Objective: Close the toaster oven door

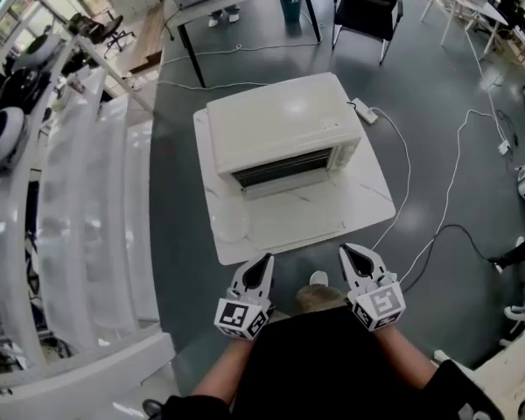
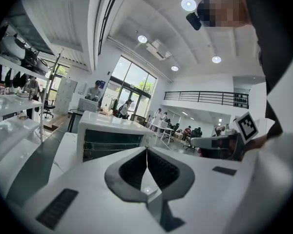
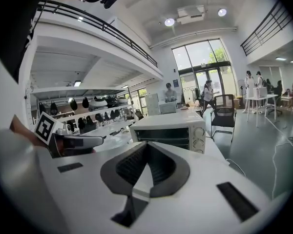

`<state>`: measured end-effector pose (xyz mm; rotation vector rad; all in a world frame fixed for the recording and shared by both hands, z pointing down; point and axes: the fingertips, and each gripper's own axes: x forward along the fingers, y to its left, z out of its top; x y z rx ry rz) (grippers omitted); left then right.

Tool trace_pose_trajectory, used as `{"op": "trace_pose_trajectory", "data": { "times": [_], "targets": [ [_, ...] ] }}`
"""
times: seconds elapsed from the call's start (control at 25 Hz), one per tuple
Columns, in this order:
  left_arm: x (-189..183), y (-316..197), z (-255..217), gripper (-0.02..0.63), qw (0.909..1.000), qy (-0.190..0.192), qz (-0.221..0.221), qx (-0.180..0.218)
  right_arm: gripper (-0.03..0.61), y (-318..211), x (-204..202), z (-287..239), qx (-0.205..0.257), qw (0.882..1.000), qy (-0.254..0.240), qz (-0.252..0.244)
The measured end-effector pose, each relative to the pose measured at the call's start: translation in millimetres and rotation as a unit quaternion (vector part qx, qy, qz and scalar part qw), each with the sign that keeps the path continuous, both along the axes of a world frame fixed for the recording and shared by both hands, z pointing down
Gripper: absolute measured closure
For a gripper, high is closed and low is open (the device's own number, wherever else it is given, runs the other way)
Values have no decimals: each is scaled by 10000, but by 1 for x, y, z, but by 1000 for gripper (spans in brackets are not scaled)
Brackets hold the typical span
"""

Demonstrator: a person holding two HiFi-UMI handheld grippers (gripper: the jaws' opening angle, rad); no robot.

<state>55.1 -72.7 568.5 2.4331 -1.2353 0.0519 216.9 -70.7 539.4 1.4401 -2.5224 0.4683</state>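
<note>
- The toaster oven [image 1: 276,125] is seen at the middle of the white table [image 1: 350,204], its front turned toward the near edge.
- The door [image 1: 289,185] appears to be dropped open: a pale flap is seen lying forward of the dark cavity, where the racks are exposed.
- The left gripper [image 1: 261,268] is held at the near edge of the table, jaws clenched together with nothing between them.
- The right gripper [image 1: 353,261] is held alongside it to the right, also clamped on nothing.
- Both are kept well apart from the door; no contact is made.
- The task is judged barely begun: the flap is yet to be reached, lifted and pushed home.
</note>
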Motion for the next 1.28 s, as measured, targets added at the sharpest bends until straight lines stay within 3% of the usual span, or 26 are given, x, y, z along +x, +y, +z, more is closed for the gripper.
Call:
{"op": "trace_pose_trajectory", "data": {
  "times": [0.2, 0.32, 0.48, 0.72, 0.84, 0.96, 1.08, 1.28],
  "targets": [
    [7, -12, 5, 595, 9995, -195, -243, 14, 558, -7, 2, 11, -127, 9992, -84, -371],
    [-4, -20, 15, 595, 9974, -166, -673, -206, 558, -16, 7, 14, -184, 9984, -159, -516],
    [-23, -20, 32, 595, 9911, -75, -1204, -555, 558, -26, 24, 22, -294, 9985, -207, -424],
    [-45, -13, 42, 595, 9884, 61, -1328, -733, 558, -36, 28, 15, -156, 9993, -141, -317],
    [-60, -12, 65, 595, 9818, 297, -1515, -1108, 558, -40, 20, 14, -191, 9992, -249, -255],
    [-77, -8, 85, 595, 9753, 376, -1641, -1428, 558, -38, 3, 12, -370, 9971, -658, -133],
    [-86, -8, 95, 595, 9749, 396, -1577, -1518, 558, -38, -20, 12, -317, 9972, -650, -190],
    [-103, -19, 111, 594, 9660, 1001, -1810, -1552, 558, -40, -46, 17, -283, 9980, -469, -324]
  ]
}}
